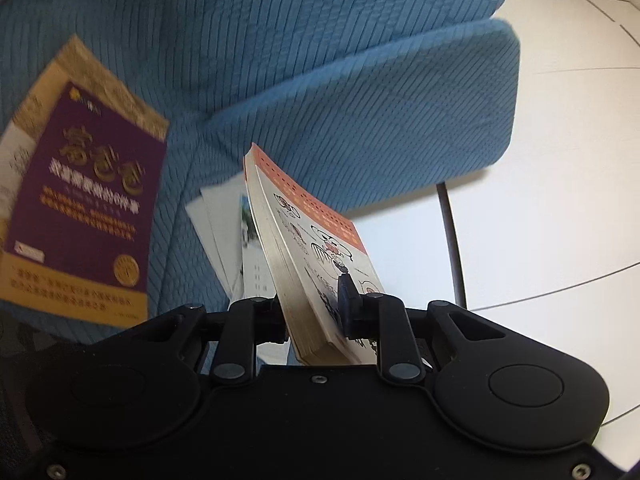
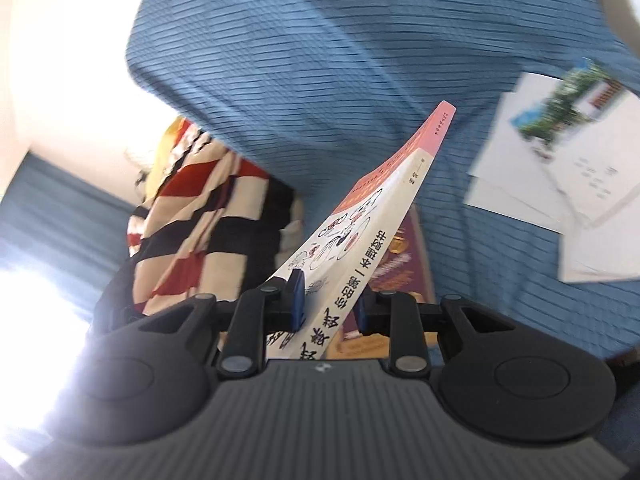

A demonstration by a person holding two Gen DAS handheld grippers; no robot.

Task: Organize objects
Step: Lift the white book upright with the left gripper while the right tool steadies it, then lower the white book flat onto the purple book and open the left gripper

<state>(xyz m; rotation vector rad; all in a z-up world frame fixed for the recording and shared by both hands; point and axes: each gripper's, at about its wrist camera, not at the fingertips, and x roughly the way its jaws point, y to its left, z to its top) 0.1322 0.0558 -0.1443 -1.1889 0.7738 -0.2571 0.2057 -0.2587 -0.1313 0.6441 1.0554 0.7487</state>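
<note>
- Cartoon book [image 1: 316, 248] is clamped in both grippers at once: left gripper [image 1: 314, 312] has its jaws shut on one end, right gripper [image 2: 328, 300] has its jaws shut on the opposite end. Book is in the air above the blue sofa [image 1: 320, 80], tilted, touching nothing else.
- Key relation: book's long axis runs straight out from each pair of jaws, so the two grippers face each other along it. Neither hand is nearer; to move on, I'd judge one must let go first.
- Purple book [image 1: 84, 184] lies flat on the sofa seat, well left of the held book; papers [image 1: 224, 236] lie just under it.
- Left view only: white floor [image 1: 560, 160] past the sofa's front edge.
- Right view only: striped cloth [image 2: 200, 220] by the sofa's far end, and the book's spine [image 2: 360, 264] w/ title.
</note>
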